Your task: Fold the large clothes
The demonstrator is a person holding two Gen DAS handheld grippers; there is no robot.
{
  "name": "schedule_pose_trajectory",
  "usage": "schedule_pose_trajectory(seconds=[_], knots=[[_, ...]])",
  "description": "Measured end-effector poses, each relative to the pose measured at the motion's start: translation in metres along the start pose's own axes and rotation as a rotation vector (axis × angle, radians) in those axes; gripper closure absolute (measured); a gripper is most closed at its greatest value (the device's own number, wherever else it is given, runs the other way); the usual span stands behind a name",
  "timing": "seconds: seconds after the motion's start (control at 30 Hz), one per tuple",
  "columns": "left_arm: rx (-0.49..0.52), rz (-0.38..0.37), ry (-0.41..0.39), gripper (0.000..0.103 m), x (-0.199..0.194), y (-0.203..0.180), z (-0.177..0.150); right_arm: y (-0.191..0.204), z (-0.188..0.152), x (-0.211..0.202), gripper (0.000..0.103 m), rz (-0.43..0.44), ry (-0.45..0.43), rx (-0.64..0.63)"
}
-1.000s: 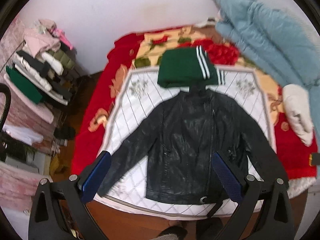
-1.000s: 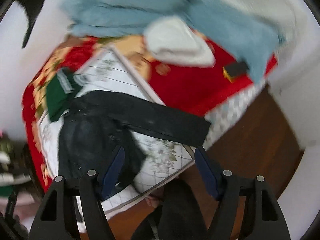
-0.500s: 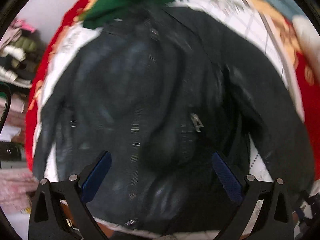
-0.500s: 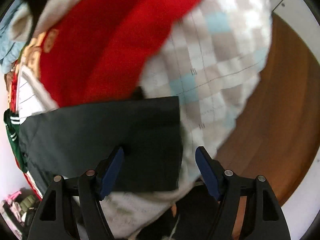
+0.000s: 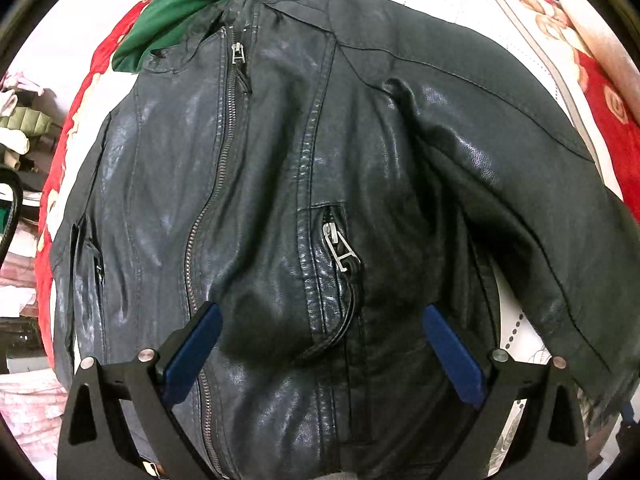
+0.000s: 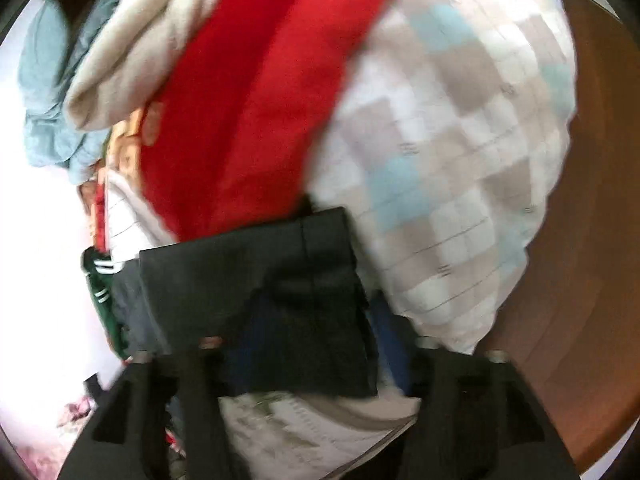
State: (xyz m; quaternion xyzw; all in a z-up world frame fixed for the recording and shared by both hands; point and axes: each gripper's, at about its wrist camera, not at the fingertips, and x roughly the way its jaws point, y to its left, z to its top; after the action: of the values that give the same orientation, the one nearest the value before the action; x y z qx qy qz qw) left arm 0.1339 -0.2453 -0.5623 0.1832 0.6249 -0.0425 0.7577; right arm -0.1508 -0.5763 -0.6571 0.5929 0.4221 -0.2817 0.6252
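Note:
A black leather jacket lies front-up on the bed and fills the left wrist view. My left gripper is open, its blue pads wide apart just above the jacket's lower front beside the pocket zipper. In the blurred right wrist view, the jacket's sleeve cuff lies between the blue pads of my right gripper, which have drawn close together around it.
A folded green garment with white stripes lies beyond the collar. A red blanket, a checkered quilt and a beige garment cover the bed. Brown floor is at the right. A clothes pile stands left.
My left gripper has come a little closer over the jacket's front. My right gripper's pads have closed in on the sleeve cuff, which now covers much of them.

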Motion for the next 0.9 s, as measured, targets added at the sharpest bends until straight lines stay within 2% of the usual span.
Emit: schedule_pose_trajectory(seconds=[0.13, 0.2, 0.23, 0.27, 0.33, 0.37, 0.5, 0.6, 0.7, 0.73, 0.9], knots=[[0.015, 0.004, -0.004, 0.001, 0.001, -0.001, 0.003, 0.009, -0.008, 0.017, 0.025, -0.016, 0.015, -0.080], [0.019, 0.008, -0.006, 0.001, 0.008, -0.003, 0.009, 0.027, -0.009, 0.022, 0.027, -0.070, -0.006, -0.128], [0.019, 0.009, -0.008, 0.001, 0.007, -0.004, 0.007, 0.035, -0.010, 0.024, 0.034, -0.091, -0.011, -0.137], [0.020, 0.008, -0.010, 0.001, 0.006, -0.005, 0.006, 0.044, -0.006, 0.027, 0.067, -0.106, -0.018, -0.138], [0.015, 0.002, -0.018, 0.001, 0.003, -0.004, 0.007, 0.050, -0.007, 0.013, 0.085, -0.105, -0.046, -0.122], [0.011, -0.005, -0.018, 0.001, 0.002, 0.000, 0.009, 0.050, -0.008, 0.001, 0.091, -0.071, -0.056, -0.098], [-0.028, -0.042, -0.011, 0.001, -0.013, 0.018, 0.009, 0.066, -0.022, -0.050, 0.094, -0.016, -0.118, -0.071], [-0.078, -0.067, -0.009, 0.001, -0.026, 0.038, 0.011, 0.096, -0.037, -0.084, 0.094, 0.054, -0.132, -0.074], [-0.146, -0.088, -0.010, 0.001, -0.037, 0.071, 0.014, 0.148, -0.056, -0.101, 0.094, 0.132, -0.118, -0.127], [-0.166, -0.089, -0.012, 0.001, -0.040, 0.082, 0.016, 0.176, -0.065, -0.102, 0.094, 0.170, -0.104, -0.156], [-0.287, -0.062, -0.020, 0.001, -0.041, 0.164, 0.025, 0.298, -0.109, -0.072, 0.094, 0.278, -0.017, -0.287]])
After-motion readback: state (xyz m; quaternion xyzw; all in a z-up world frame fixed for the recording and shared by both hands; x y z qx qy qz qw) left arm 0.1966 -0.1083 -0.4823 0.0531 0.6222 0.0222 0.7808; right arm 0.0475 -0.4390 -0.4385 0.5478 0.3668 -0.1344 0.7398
